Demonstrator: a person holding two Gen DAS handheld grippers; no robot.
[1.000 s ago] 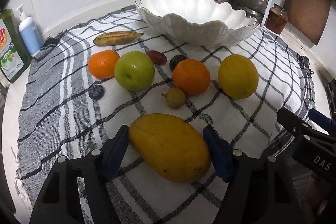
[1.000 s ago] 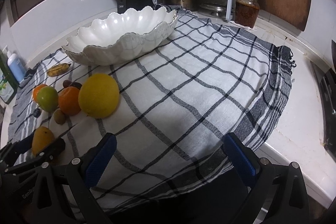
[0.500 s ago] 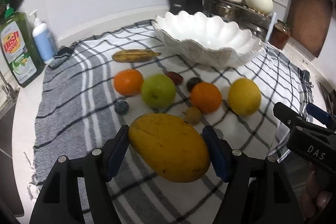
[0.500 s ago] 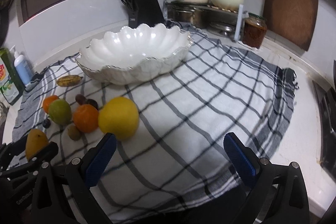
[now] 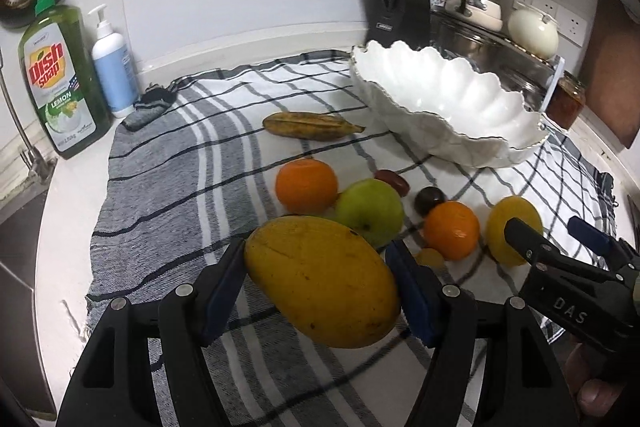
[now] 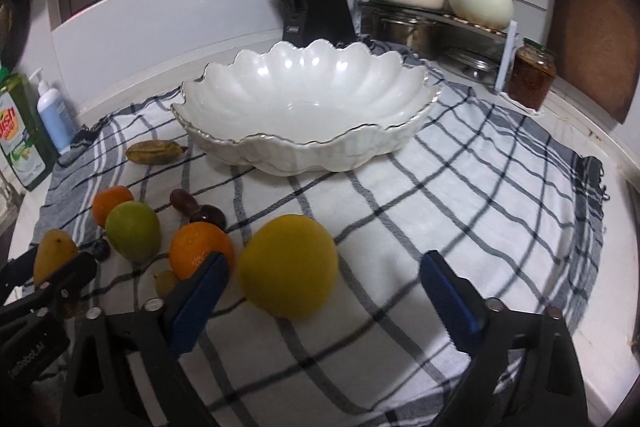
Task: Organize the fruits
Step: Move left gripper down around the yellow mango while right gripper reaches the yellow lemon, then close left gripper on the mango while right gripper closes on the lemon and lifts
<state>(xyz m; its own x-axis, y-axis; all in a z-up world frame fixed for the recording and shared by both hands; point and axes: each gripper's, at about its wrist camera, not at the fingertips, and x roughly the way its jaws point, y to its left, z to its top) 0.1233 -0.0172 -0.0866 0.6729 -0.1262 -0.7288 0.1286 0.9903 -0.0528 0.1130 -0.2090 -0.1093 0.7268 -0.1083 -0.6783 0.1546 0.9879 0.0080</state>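
My left gripper (image 5: 320,287) is shut on a yellow mango (image 5: 322,279) and holds it above the checked cloth (image 5: 168,187). On the cloth lie a green apple (image 5: 370,211), two oranges (image 5: 306,185) (image 5: 451,230), a yellow round fruit (image 5: 514,229), a brown banana (image 5: 312,126) and small dark fruits (image 5: 430,199). The white scalloped bowl (image 5: 448,107) stands empty at the back right. My right gripper (image 6: 324,303) is open, with the yellow round fruit (image 6: 289,265) just ahead between its fingers. The bowl (image 6: 308,107) lies beyond it.
A dish soap bottle (image 5: 60,83) and a pump bottle (image 5: 112,67) stand at the left. A knife block (image 5: 396,7), a rack of pots (image 6: 432,11) and a jar (image 6: 534,73) line the back wall. The counter edge (image 6: 600,307) lies right of the cloth.
The left gripper has lifted the mango off the cloth and risen. The right gripper has moved forward and left, bringing the yellow fruit between its open fingers.
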